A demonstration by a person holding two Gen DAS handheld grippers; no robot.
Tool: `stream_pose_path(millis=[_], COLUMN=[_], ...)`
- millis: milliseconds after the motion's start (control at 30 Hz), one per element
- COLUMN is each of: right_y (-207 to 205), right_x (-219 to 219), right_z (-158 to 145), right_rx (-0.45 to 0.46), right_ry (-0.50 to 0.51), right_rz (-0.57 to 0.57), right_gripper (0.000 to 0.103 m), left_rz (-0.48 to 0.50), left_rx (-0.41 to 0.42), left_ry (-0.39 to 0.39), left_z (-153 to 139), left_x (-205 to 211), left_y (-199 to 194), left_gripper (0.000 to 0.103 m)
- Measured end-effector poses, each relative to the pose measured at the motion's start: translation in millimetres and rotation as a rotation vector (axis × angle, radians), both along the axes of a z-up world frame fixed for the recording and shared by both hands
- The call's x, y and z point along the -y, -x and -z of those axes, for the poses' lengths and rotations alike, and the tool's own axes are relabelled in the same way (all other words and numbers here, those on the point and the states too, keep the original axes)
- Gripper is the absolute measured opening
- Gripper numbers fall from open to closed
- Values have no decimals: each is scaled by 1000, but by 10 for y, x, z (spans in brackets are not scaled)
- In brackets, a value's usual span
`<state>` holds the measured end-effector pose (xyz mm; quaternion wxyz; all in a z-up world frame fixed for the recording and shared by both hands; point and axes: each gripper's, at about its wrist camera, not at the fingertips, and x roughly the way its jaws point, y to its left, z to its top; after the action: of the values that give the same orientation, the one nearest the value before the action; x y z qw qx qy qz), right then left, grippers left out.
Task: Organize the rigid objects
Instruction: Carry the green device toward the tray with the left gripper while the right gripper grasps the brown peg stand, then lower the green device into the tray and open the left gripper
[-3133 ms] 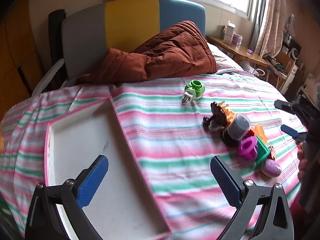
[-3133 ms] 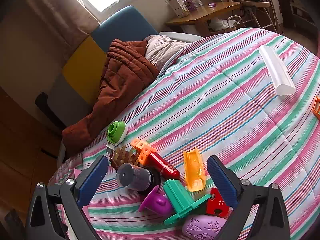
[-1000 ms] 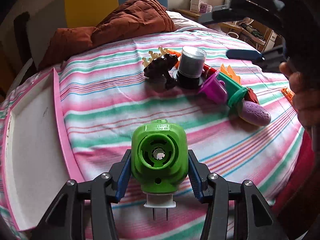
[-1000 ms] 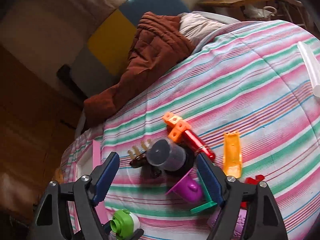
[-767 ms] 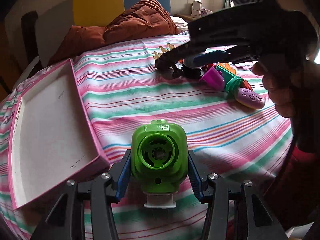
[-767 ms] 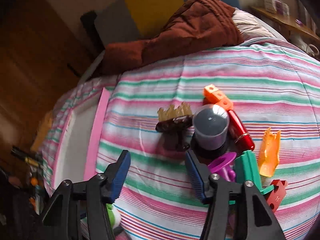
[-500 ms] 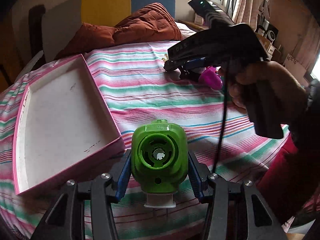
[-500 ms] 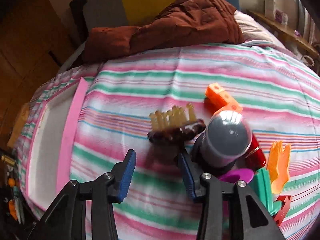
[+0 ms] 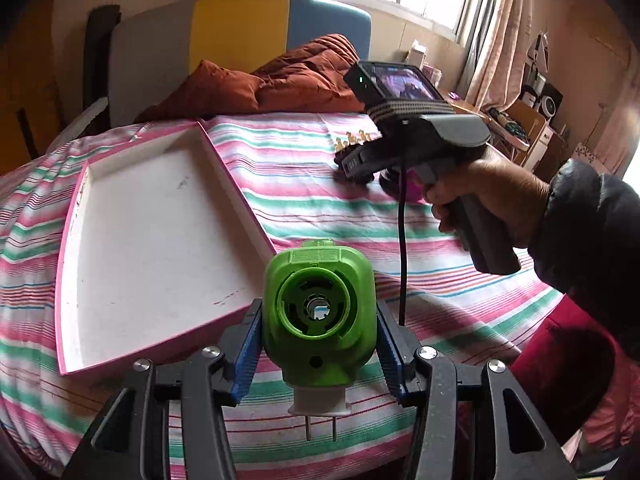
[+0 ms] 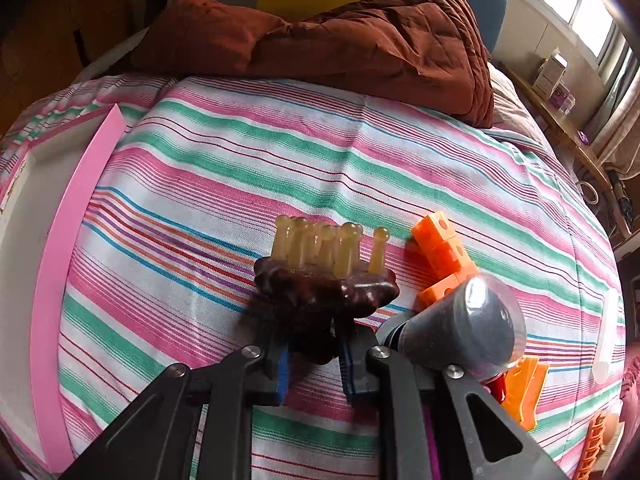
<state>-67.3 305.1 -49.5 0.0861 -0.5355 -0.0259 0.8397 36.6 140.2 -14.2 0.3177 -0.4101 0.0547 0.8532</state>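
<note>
The left gripper [image 9: 318, 354] pinches a green plastic plug-in device [image 9: 319, 312] just right of the pink-rimmed white tray [image 9: 244, 204]. The right gripper [image 10: 315, 354], fingers just closing, pinches a dark brown massage brush [image 10: 324, 286] on the striped bed [image 10: 240, 152].

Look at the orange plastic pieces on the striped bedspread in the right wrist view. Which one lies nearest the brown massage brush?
The chain of orange cube blocks, just right of the brown massage brush. The other orange pieces lie lower right, beyond the grey cup.
</note>
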Motion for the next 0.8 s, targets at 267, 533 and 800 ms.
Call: stream_pose_path(millis=[267, 533, 800], right_y=[-364, -645, -625], right_x=[512, 701, 561], right_z=[-86, -68, -41], right_rx=[7, -7, -2], right_ry=[-11, 44, 144], right_rz=[-158, -202, -190], right_gripper=[11, 11, 12], left_rz=[-101, -249, -335], left_rx=[-18, -13, 58], left_ry=[-46, -45, -28], left_z=[-187, -224, -97], left_x=[308, 692, 978], left_y=[150, 540, 1009], left_gripper=[52, 52, 52])
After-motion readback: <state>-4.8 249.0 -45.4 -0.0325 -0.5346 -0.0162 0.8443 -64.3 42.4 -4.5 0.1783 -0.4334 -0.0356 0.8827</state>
